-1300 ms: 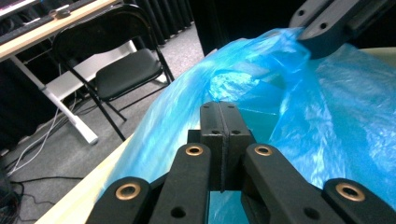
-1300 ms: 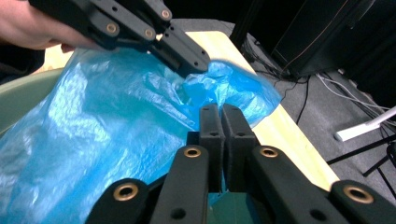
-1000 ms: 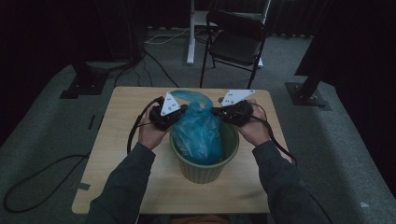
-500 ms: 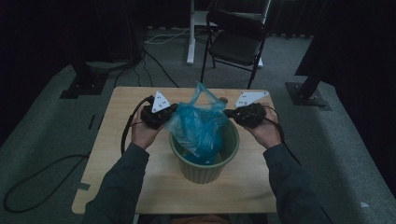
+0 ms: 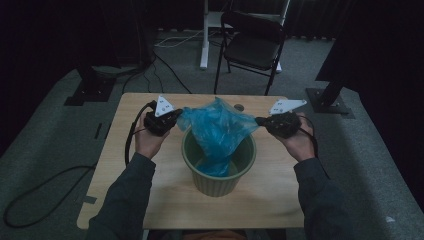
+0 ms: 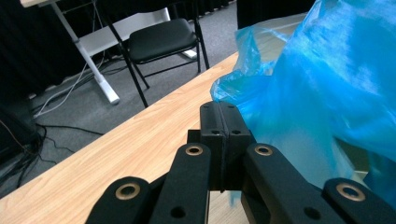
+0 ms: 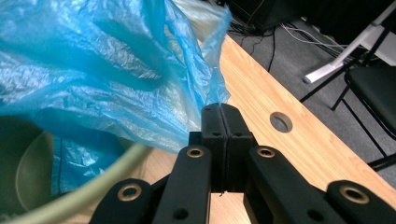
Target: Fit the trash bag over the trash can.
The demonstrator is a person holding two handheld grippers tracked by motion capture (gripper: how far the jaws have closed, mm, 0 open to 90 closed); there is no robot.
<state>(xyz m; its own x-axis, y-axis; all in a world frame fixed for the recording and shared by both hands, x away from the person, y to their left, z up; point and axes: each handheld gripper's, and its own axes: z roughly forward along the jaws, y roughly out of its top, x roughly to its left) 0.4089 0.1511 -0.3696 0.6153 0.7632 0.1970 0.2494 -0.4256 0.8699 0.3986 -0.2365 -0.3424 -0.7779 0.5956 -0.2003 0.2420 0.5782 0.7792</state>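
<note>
Two hand-held grippers: left hand-held gripper (image 5: 176, 119) and right hand-held gripper (image 5: 261, 121), each clamped on an edge of one blue plastic bag (image 5: 217, 127), stretched over one green bin (image 5: 218, 175) mid-bench (image 5: 150, 195). Bag's bottom already inside the bin; mouth not yet folded over the rim. One chair (image 5: 252, 47) beyond the bin.

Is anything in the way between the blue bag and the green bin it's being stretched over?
Nothing visible. The blue bag already hangs into the green bin, each side pinched by a hand-held gripper, left and right.

Dark studio; folding chair (image 5: 255, 47), floor cables (image 5: 170, 42)
</note>
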